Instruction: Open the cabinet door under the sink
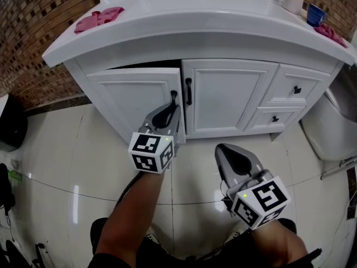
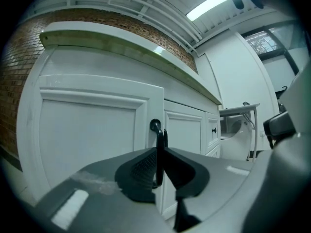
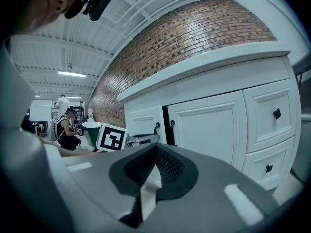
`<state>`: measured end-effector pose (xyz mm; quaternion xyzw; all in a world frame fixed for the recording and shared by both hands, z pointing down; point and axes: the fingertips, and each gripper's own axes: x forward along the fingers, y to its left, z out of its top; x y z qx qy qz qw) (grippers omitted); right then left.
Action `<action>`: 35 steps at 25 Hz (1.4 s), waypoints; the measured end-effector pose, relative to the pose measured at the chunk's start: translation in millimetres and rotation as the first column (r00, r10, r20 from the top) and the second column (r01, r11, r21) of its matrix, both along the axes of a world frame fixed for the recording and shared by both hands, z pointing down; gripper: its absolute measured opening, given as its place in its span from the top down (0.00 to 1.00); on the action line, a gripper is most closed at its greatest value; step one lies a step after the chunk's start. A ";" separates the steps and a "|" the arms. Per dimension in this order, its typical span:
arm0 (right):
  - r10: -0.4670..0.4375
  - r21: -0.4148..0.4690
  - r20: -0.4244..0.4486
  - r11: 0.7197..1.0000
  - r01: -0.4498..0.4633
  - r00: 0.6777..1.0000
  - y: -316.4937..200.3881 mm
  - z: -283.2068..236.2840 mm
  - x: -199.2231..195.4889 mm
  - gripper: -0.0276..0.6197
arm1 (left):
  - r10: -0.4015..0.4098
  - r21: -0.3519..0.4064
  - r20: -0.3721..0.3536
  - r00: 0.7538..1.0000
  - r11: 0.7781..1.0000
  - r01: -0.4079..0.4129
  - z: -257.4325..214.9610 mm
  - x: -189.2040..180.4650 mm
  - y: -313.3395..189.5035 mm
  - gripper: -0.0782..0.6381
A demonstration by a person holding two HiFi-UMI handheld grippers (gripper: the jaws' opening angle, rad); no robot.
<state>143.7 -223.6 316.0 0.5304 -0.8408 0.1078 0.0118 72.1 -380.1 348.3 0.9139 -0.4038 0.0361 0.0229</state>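
The cabinet (image 1: 223, 66) stands under the white sink counter (image 1: 167, 24), with two doors at its middle and drawers to the right.

**Progress.** The left door (image 1: 136, 102) is ajar. A dark gap shows along its top edge and its handle side stands proud of the closed right door (image 1: 228, 96). By this judgement, the opening has begun and most of the swing remains.

**Left gripper** (image 2: 159, 164). The jaws are clamped on the left door's black handle (image 2: 158, 149). The vertical bar runs between the two pads, and its upper end shows above them.

**Right gripper** (image 3: 154, 154). The jaws are pressed together with nothing between them. It is held low over the floor, well apart from the cabinet.
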 end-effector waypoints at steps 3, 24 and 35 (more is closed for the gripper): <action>-0.001 0.011 -0.018 1.000 0.001 1.000 7.0 -2.4 -5.3 0.95 | 0.006 -0.006 0.002 1.000 1.000 -0.006 1.1 -5.1 13.7 0.83; -0.086 0.037 -0.049 0.995 0.088 0.995 57.3 -10.4 -67.3 0.95 | -0.014 -0.017 -0.011 1.000 1.000 0.013 4.6 -77.9 105.5 0.83; -0.139 0.058 -0.047 0.988 0.142 0.989 66.6 -19.3 -109.4 0.95 | -0.047 -0.034 0.014 0.999 0.998 0.047 6.4 -120.1 133.4 0.83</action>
